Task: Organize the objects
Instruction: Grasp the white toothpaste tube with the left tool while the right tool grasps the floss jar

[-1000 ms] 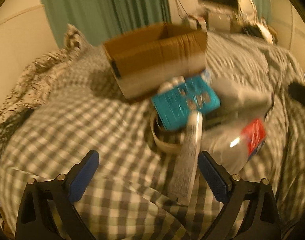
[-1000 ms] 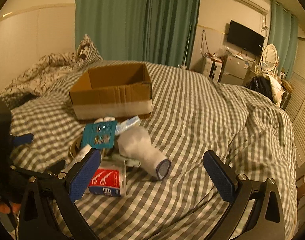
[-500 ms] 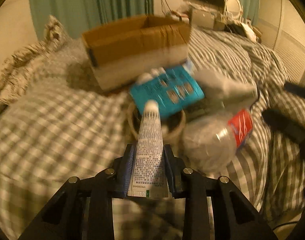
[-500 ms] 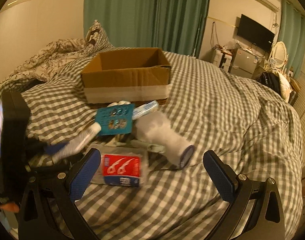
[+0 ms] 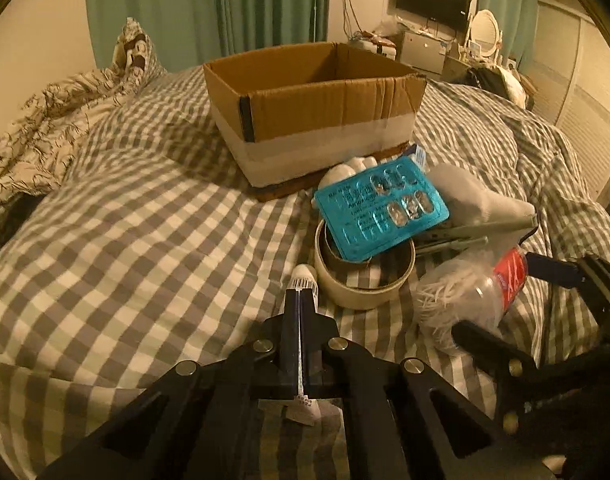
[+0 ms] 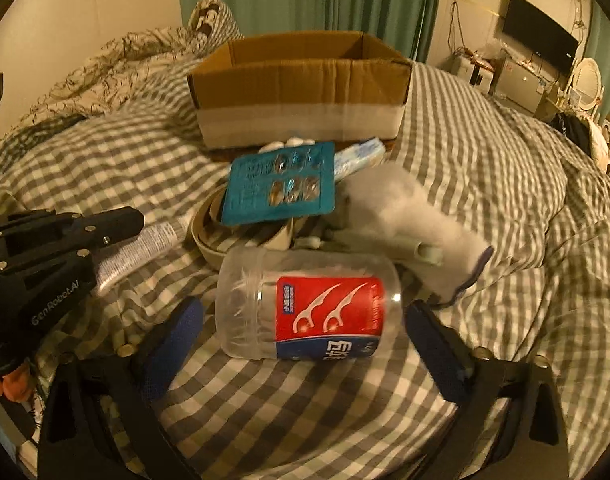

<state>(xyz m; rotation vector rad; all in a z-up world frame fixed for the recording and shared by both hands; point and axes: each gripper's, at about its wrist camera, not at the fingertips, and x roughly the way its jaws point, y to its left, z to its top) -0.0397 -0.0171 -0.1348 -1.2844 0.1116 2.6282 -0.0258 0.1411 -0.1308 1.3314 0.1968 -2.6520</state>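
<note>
left gripper [image 5: 299,312] clamped flat on the tube [image 5: 303,280], cap pointing toward the tape roll [image 5: 365,276] at mid-bed. right gripper [image 6: 301,320], fingers wide apart, straddled the floss-pick jar [image 6: 309,306] lying on its side, pads not yet touching. cardboard box [image 5: 317,112] sat open toward the bed's far edge, blister card [image 5: 381,210] propped on the roll just before it. step, i judged: tube secured, jar grasp pending; next calls for closing on the jar, then carrying both to the box. versus a second ago: left fingers were open, right gripper was farther back.
</note>
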